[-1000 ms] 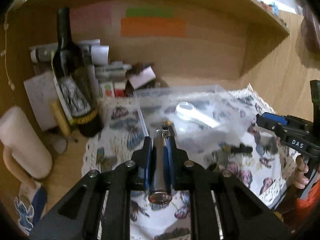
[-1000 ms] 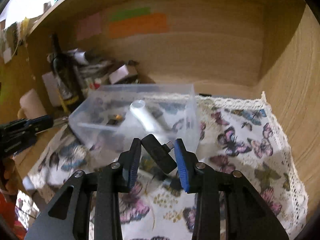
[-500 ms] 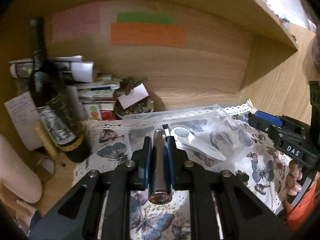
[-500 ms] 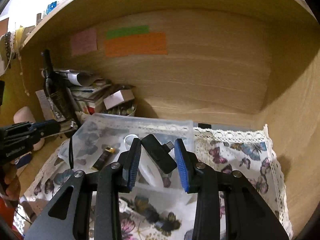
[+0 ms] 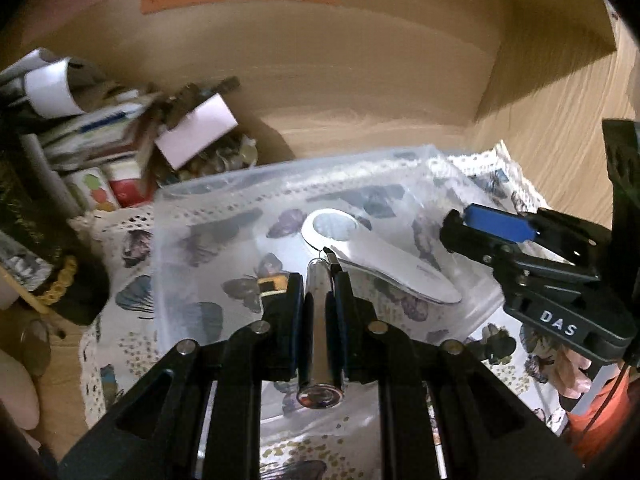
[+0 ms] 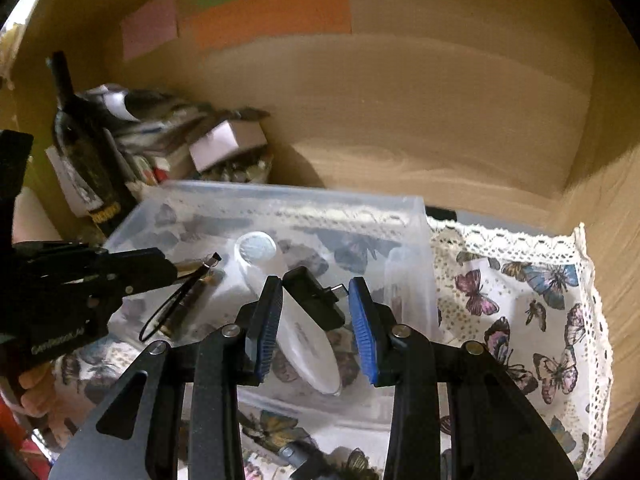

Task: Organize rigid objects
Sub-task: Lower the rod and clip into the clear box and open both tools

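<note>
A clear plastic box stands on the butterfly cloth. A white magnifier and a small gold-and-black item lie inside it. My left gripper is shut on a silver metal cylinder with a black wrist loop, held over the box's left part; it also shows in the right wrist view. My right gripper is shut on a black USB adapter and holds it over the box's right part; it also shows in the left wrist view.
A dark wine bottle, stacked papers and small boxes and a jar of small items crowd the back left. The wooden alcove wall is close behind. A dark item lies on the butterfly cloth in front of the box.
Both grippers have moved forward and lower, and now hover over the box interior with their objects still held.
</note>
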`<state>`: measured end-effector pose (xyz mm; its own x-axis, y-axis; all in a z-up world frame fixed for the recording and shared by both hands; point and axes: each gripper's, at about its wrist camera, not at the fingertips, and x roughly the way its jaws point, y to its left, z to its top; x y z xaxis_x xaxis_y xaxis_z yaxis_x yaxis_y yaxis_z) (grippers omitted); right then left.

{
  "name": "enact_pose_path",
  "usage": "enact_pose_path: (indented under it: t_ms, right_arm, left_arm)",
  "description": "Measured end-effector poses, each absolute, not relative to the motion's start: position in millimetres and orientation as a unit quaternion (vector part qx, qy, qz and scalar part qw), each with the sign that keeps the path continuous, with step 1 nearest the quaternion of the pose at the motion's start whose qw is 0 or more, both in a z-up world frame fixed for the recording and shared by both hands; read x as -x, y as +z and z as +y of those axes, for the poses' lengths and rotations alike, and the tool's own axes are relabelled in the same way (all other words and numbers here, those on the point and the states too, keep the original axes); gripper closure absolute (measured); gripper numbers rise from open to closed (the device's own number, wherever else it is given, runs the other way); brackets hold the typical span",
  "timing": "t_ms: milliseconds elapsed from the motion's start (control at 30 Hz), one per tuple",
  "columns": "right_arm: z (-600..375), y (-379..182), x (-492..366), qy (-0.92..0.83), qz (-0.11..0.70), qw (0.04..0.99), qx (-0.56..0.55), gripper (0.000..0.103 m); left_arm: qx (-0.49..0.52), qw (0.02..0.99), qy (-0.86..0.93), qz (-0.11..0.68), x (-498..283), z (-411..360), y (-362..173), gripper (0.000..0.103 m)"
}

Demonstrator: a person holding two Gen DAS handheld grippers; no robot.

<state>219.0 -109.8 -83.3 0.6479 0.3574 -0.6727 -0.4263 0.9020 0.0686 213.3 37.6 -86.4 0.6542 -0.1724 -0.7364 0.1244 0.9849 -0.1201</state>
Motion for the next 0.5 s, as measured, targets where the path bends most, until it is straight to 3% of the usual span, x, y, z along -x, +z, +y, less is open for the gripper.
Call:
enact_pose_path:
  t_ms: [300, 500]
  right_arm:
    - [-107.3, -92.4, -223.9, 0.208, 0.374, 0.902, 0.059, 0.071]
    - [-110.4, -77.5, -211.8, 0.215, 0.356, 0.908, 0.053, 0.067]
  left_arm:
    - [-0.008, 0.91, -0.062, 0.411, -215.8, 26.4, -92.7, 0.088]
    - [-0.005, 0.921, -0.057, 0.386, -201.4, 30.6, -74.5, 0.069]
